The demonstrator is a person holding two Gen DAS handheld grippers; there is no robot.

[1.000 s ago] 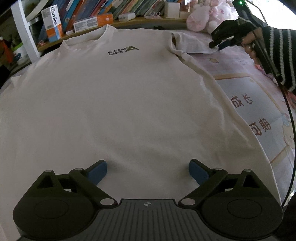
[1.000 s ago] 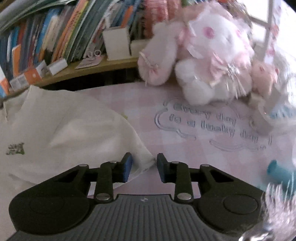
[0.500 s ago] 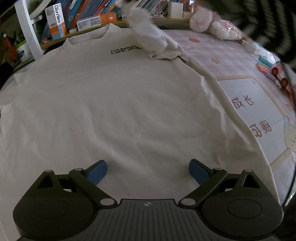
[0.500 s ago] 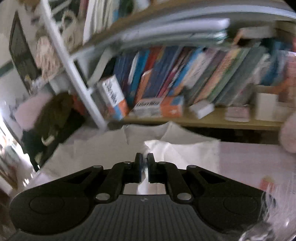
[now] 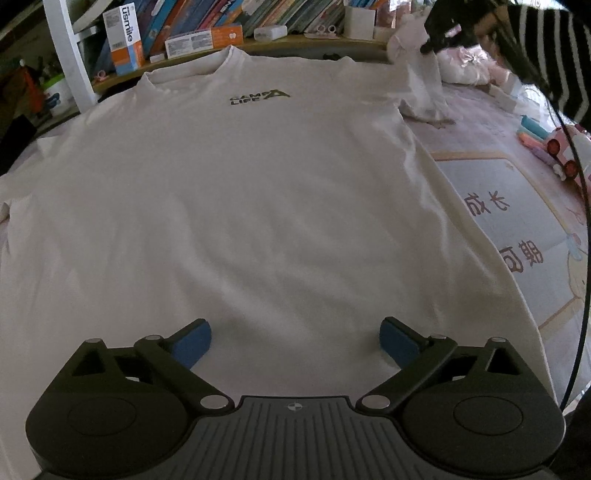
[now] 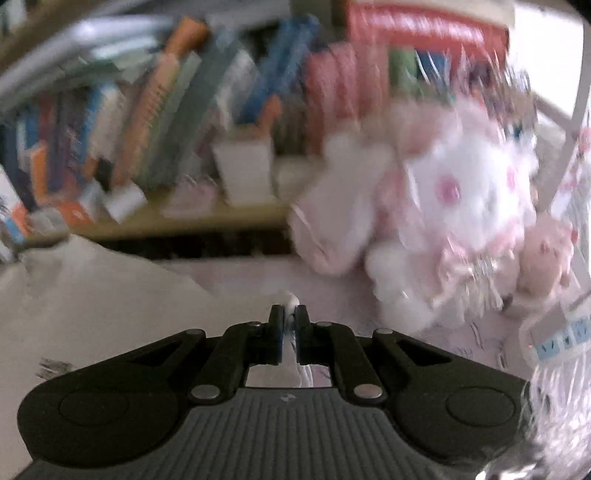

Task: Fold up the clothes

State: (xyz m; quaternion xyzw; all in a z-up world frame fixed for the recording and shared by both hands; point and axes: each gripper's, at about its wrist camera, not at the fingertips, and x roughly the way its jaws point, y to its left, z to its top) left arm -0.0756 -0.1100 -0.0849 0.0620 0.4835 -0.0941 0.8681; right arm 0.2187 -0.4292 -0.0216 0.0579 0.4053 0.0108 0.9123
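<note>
Fingers (image 6: 276,325) apparently clamped on sleeve (image 6: 291,297)

bookshelf (image 5: 258,22) crammed with books | pink patterned mat (image 5: 517,206) | daylight right

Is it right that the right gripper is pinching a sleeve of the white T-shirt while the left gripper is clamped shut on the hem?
Not quite. The left gripper is open, jaws wide apart above the white T-shirt, as the left wrist view shows. The right gripper is indeed shut on the sleeve.
</note>
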